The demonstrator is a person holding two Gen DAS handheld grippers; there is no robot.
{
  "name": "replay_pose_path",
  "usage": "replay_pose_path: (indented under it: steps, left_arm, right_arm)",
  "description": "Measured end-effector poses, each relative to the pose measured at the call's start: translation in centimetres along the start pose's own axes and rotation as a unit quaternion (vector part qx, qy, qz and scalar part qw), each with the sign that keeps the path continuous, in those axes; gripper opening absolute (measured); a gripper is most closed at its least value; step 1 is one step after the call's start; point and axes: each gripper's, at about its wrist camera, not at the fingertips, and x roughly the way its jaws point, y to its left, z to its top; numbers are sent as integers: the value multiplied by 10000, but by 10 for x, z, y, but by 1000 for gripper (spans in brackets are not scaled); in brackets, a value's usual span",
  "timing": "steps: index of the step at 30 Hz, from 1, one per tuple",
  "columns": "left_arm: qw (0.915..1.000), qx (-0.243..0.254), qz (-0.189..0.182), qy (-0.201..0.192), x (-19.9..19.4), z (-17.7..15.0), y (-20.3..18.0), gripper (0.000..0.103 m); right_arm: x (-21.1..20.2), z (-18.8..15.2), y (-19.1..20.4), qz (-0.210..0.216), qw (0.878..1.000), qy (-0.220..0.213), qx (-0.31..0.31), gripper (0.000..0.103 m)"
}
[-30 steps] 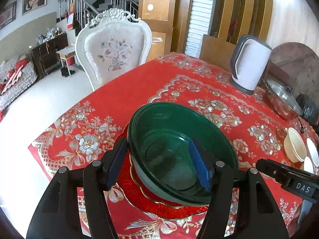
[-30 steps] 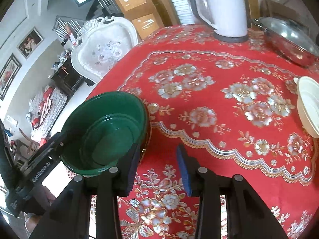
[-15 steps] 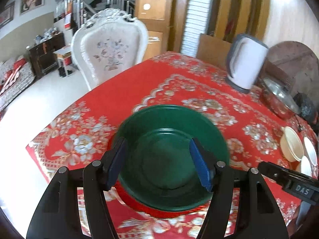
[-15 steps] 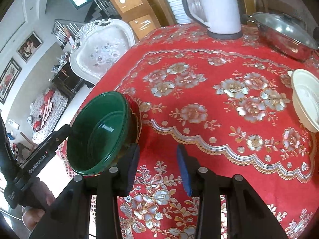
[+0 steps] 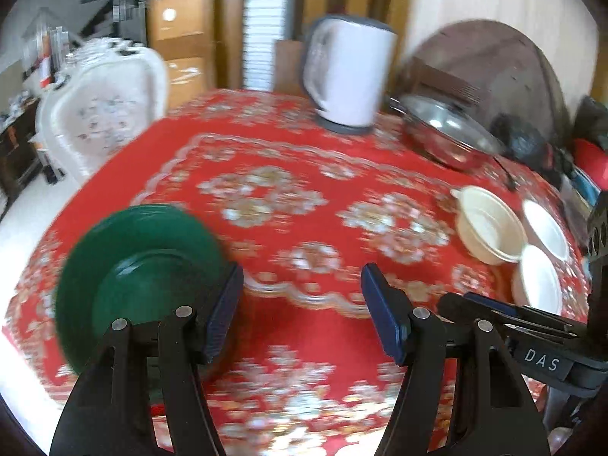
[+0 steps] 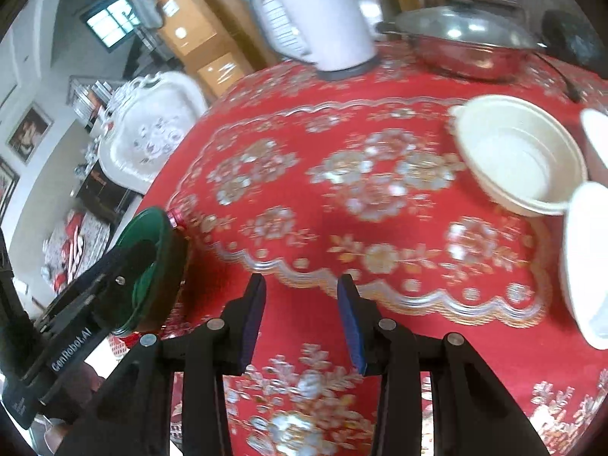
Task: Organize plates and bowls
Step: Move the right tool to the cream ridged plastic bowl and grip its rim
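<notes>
two grippers are swinging rightward off the green bowl, now sitting stacked at the table's left edge, toward the cream bowl and white bowls. left gripper is gaping, empty; right gripper is narrower, empty. only the right view is showing a red plate edging out beneath the green.

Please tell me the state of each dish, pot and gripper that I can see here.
green bowl: upright, empty, near the table edge.
cream bowl: upright, empty.
white bowls: upright, beside the cream bowl.
steel pot: lid on.
kettle: standing upright.
left gripper: open, empty.
right gripper: open, empty.
</notes>
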Motion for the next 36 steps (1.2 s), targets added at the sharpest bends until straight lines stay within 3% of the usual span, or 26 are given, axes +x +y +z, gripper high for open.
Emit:
replay_pose_path:
  steps: [8, 15, 29, 36]
  left_arm:
    - [9976, 405, -498, 267, 30, 18, -75, 65]
    - [9958, 526, -619, 425, 61, 39, -120, 65]
    - [9903, 642, -633, 1052, 133, 49, -176, 65]
    - [9878, 763, -569, 1230, 154, 50, -193, 65]
  right_arm:
    - [-39, 16, -61, -318, 9975, -411, 468, 40]
    - [-71, 47, -124, -774, 9892, -771, 975, 45]
    - [-52, 78, -194, -1091, 9832, -437, 1397, 45]
    - [-34, 86, -211, -949, 9837, -258, 1504, 45]
